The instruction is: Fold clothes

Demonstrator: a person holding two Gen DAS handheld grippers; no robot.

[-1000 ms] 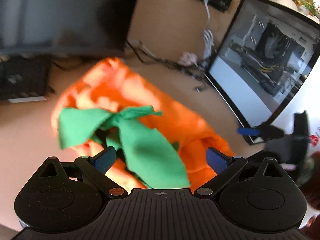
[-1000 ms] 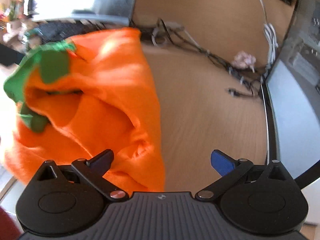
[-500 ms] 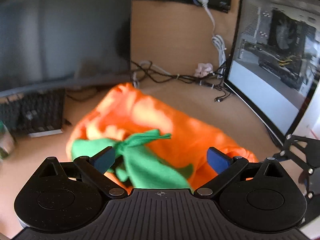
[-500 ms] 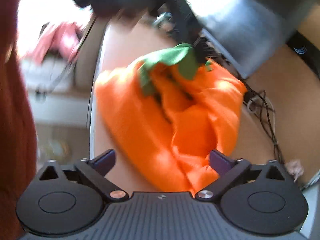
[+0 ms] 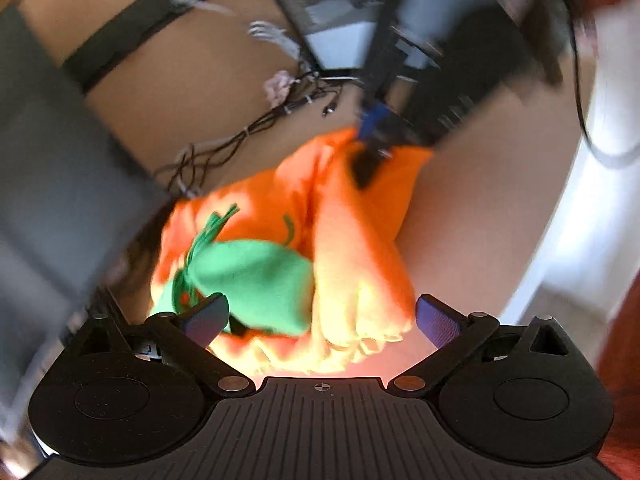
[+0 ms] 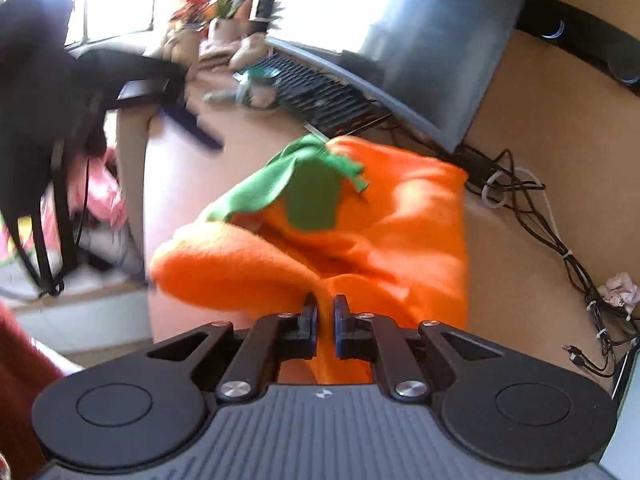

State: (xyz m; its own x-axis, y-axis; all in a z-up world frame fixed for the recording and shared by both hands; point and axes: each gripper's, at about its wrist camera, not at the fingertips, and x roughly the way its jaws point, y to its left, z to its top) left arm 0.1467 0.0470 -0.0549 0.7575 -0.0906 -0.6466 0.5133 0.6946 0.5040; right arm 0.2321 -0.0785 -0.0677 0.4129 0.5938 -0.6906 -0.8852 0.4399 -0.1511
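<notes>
An orange fleece garment (image 5: pixel 352 216) with a green leaf-shaped collar (image 5: pixel 256 280) lies bunched on the wooden desk. My left gripper (image 5: pixel 320 320) hovers over its near end, open, with the cloth between but not pinched by the blue pads. In the right wrist view the same orange garment (image 6: pixel 400 220) rises in a fold, green collar (image 6: pixel 308 188) at the far side. My right gripper (image 6: pixel 325 312) is shut on an edge of the orange fleece. The right gripper (image 5: pixel 376 128) also shows, blurred, at the garment's far end in the left wrist view.
A dark monitor (image 6: pixel 420 40) and keyboard (image 6: pixel 324 100) stand behind the garment. A tangle of black cables (image 6: pixel 552 232) runs along the desk's back. A second screen (image 5: pixel 344 12) is at the far right. The desk's left edge (image 6: pixel 140 200) drops off beside a chair.
My right gripper has shut on the orange garment's edge; it was open before. The left gripper swung round to face the garment from its collar end, still open.
</notes>
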